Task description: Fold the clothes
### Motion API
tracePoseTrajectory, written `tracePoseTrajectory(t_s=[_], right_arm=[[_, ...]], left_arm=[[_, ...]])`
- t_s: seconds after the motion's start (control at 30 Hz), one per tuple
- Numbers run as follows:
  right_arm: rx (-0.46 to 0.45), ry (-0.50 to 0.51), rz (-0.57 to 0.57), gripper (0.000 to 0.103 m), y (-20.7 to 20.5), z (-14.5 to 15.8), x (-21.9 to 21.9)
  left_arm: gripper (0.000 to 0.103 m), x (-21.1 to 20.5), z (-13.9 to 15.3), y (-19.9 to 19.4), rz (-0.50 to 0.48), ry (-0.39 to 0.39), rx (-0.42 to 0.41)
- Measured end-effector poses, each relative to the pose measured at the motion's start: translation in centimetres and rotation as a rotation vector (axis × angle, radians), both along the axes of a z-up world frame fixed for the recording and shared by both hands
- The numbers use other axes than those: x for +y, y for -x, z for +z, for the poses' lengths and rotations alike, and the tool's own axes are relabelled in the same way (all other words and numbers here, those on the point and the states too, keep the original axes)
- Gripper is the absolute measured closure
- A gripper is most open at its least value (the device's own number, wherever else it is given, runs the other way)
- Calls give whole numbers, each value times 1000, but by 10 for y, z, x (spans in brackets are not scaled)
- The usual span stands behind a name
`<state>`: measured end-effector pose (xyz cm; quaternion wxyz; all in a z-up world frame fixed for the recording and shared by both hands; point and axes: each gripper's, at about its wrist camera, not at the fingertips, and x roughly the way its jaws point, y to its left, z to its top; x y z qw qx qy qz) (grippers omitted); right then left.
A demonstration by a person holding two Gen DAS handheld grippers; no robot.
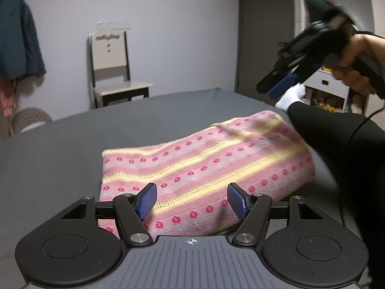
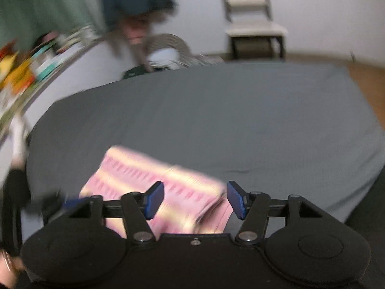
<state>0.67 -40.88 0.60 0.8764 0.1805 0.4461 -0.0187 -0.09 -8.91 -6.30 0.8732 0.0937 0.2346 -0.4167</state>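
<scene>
- Our left gripper (image 1: 192,201) hovered with jaws spread, grasping nothing, low over the folded pink knit garment with yellow stripes and red dots (image 1: 204,168).
- Our right gripper (image 2: 195,199) was likewise released, raised above the garment at its 6 o'clock.
- The garment lay on the grey bedsheet (image 2: 216,110); a white wooden chair (image 1: 113,72) stood at 11 o'clock.
</scene>
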Motion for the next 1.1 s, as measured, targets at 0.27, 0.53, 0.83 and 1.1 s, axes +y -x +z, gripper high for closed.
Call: tracePoseTrajectory(t_s=[0.27,0.53,0.83,1.1], right_arm=[[191,-243,-96,92,-42,-56,-34],[159,-83,-120,102,-27,-57,-33],[-22,-50,-80,45,-14,-22,-6],[-147,-55,53,36,23,-20,51]], left_arm=[[37,0,-16,-18,9,16,86],[36,0,-23,-21,15,-6,89],[32,14,-6,-12,49,13,22],[28,42,-8,-43,158,107,167]])
